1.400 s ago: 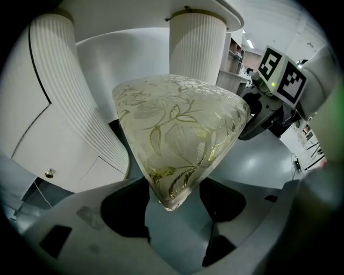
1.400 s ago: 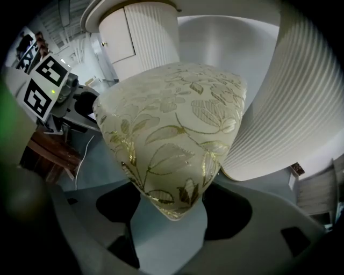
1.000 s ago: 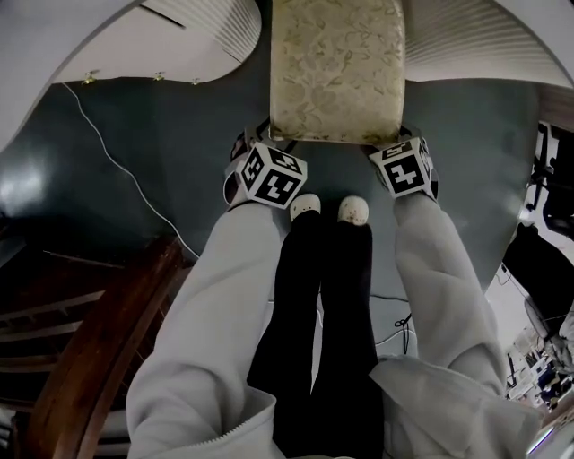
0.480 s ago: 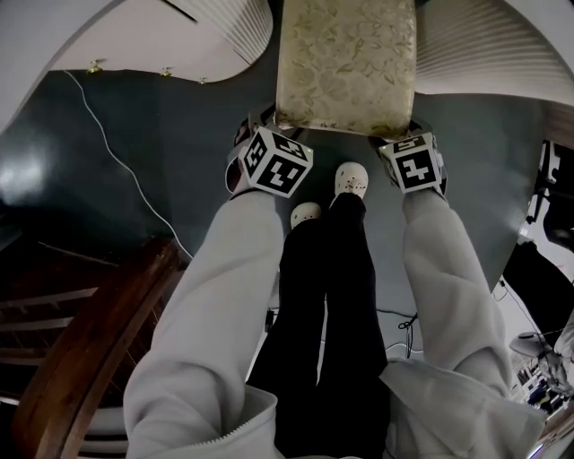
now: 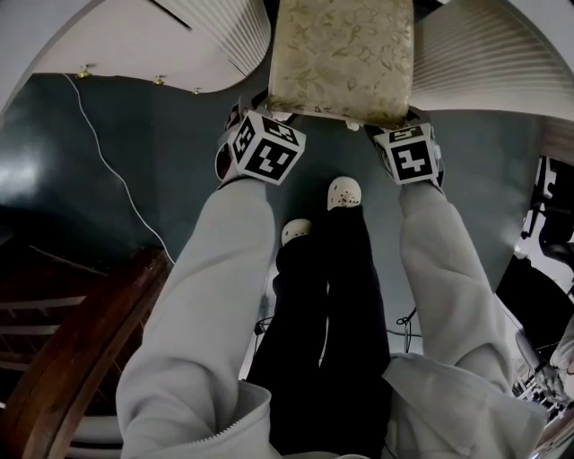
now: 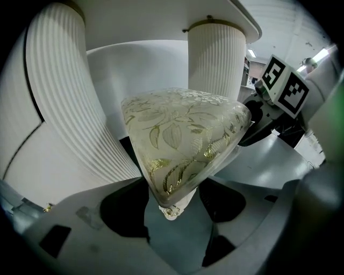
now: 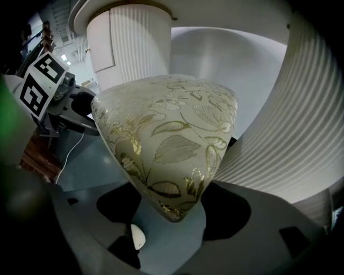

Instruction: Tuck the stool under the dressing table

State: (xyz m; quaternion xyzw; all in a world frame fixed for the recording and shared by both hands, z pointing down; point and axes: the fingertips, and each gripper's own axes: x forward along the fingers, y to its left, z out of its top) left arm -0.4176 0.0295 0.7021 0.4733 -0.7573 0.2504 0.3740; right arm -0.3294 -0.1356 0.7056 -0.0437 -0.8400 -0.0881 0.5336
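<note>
The stool has a cream seat with a gold leaf pattern and stands between the dressing table's two white fluted pedestals. My left gripper is shut on its near left corner, and my right gripper on its near right corner. In the left gripper view the cushion corner sits wedged between the jaws of the left gripper. The right gripper view shows the same: the stool's corner fills the wide gap of the right gripper. The fingertips are hidden under the seat in the head view.
Fluted pedestals flank the stool closely on both sides. A white cable runs over the dark floor at left. Brown wooden furniture stands at lower left, dark equipment at right. The person's white shoes are just behind the grippers.
The stool and both grippers have slid away from the person, deeper between the pedestals. The feet have shifted, one shoe now ahead of the other.
</note>
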